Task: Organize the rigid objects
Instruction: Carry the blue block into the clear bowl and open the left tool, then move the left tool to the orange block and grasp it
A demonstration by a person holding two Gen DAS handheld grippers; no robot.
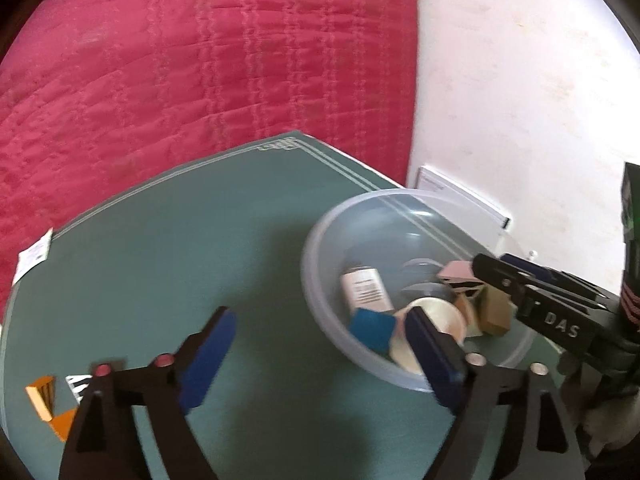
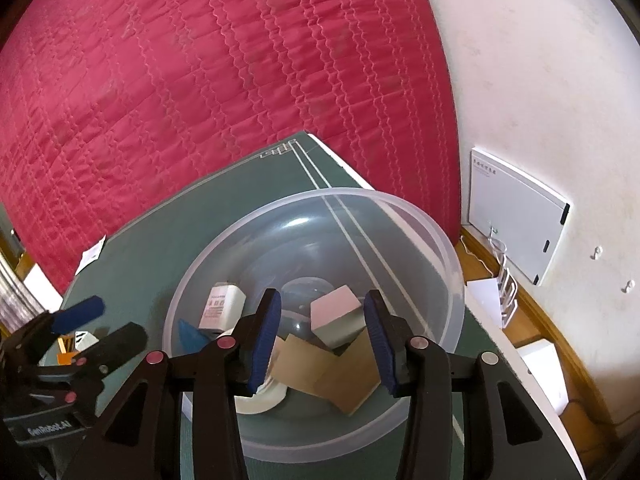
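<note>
Green table (image 1: 168, 248) with pale double border lines and a corner ornament. Resting directly on it: a clear plastic bowl (image 2: 440, 240) towards the right side, its far rim reaching past the border lines; an orange box (image 1: 42, 398) at the near left, with a black-and-white patterned item (image 1: 78, 384) just beside it. A white paper tag (image 1: 34, 256) lies at the table's left edge.
</note>
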